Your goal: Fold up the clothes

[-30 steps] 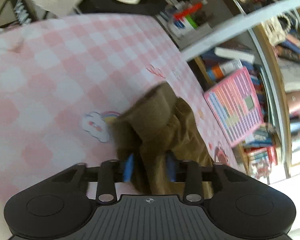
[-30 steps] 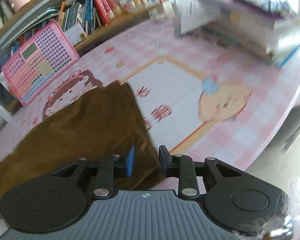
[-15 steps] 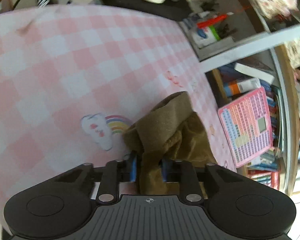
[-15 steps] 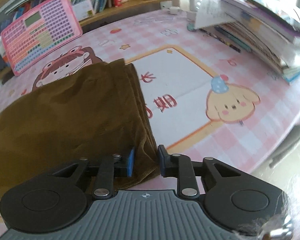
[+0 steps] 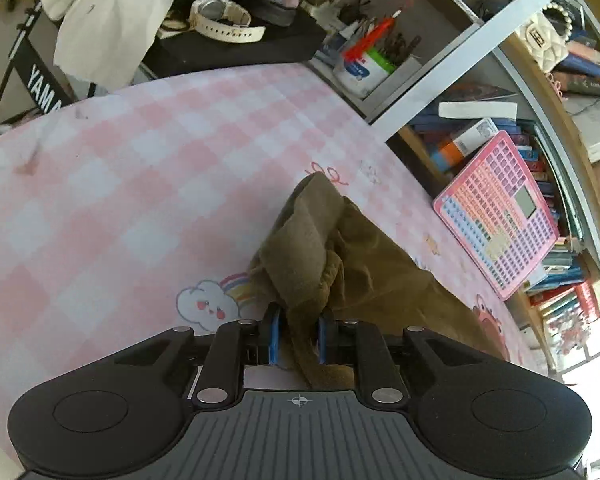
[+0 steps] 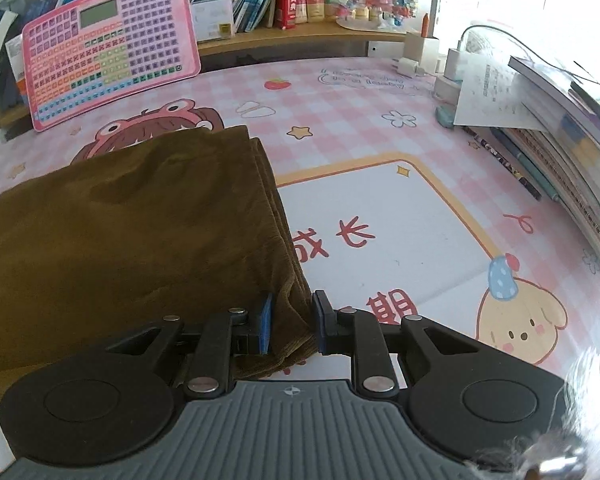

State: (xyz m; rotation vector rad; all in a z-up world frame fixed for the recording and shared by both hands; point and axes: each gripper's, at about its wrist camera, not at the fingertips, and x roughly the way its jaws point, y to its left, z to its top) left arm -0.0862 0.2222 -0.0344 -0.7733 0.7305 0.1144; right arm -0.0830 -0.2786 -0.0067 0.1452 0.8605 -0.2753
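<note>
We see the folded garment on the table mat, book stack right, keyboard toy behind.

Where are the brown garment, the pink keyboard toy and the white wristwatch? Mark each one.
brown garment point(image 6: 132, 232), right wrist view, on the flat top layer of the folded cloth.
pink keyboard toy point(image 6: 108, 60), right wrist view, on the key grid below its small screen.
white wristwatch point(image 5: 220, 20), left wrist view, on its strap beside the dial.

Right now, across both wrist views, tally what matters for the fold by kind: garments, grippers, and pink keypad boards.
Brown garment: 1
Grippers: 2, left gripper, right gripper
Pink keypad board: 1
Total: 4
</note>
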